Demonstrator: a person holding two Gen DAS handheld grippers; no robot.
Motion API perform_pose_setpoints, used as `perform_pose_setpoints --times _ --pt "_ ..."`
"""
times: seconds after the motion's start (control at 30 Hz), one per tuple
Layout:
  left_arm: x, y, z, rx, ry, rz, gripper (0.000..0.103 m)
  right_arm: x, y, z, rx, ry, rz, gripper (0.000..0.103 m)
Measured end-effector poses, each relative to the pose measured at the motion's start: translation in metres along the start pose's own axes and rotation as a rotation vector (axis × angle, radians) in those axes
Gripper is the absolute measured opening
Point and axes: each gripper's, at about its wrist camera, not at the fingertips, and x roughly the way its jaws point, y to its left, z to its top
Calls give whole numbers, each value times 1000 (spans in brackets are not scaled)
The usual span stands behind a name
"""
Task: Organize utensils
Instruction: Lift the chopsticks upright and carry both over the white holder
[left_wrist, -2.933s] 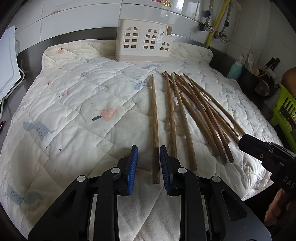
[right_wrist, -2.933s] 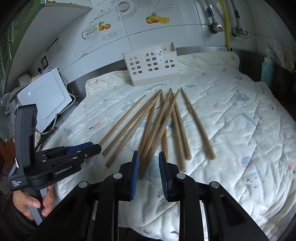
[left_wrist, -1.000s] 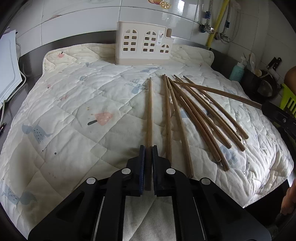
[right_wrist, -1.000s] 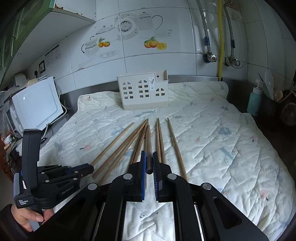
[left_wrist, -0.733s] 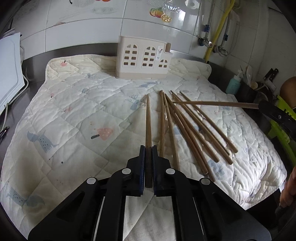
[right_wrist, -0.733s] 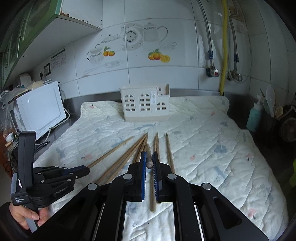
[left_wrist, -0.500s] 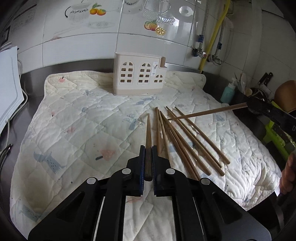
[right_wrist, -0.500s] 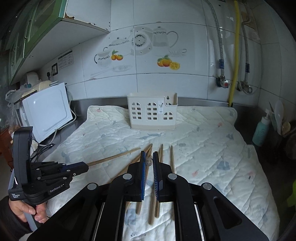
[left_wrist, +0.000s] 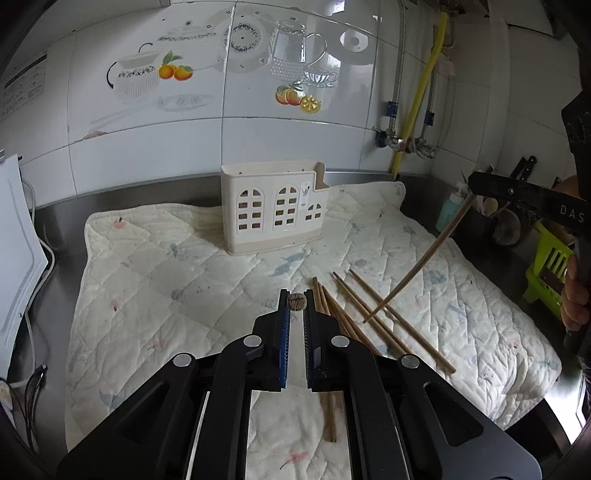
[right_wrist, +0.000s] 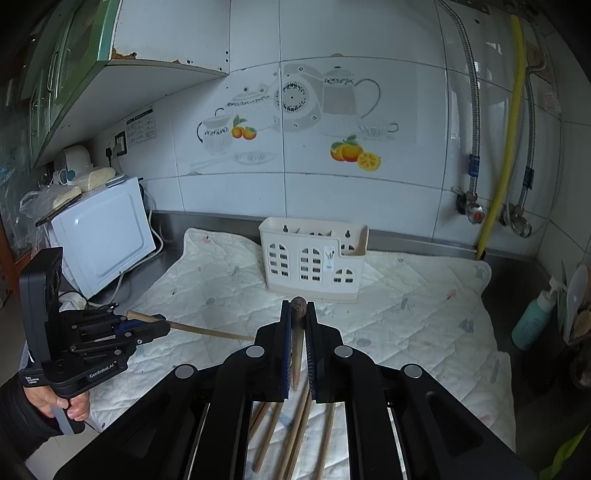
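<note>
Chopstick pinched end-on in left gripper | right gripper clamps another chopstick

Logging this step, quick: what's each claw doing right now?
Left claw: closed on a chopstick.
Right claw: closed on another chopstick.

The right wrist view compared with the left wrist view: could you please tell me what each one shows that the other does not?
Only the right wrist view shows the white microwave, the green cabinet and the left claw from outside, its chopstick crossing the quilt. Only the left wrist view shows the green rack and the right claw from outside, its chopstick slanting down. Both share the cream utensil holder, loose chopsticks and the yellow pipe.
</note>
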Motion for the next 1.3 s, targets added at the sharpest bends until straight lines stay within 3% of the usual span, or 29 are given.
perform_pose_setpoints --times 0.63,1.07,1.17,1.3 --pt "17 7 99 67 -91 45 5 29 -23 84 -51 -46 -21 7" --pt "22 12 211 82 -302 115 5 60 -54 172 -18 -193 -98 7" --pt "33 16 221 82 -331 141 5 80 -62 180 2 -195 -104 7" --pt "58 28 224 44 -305 148 5 103 -66 186 23 -191 -100 7"
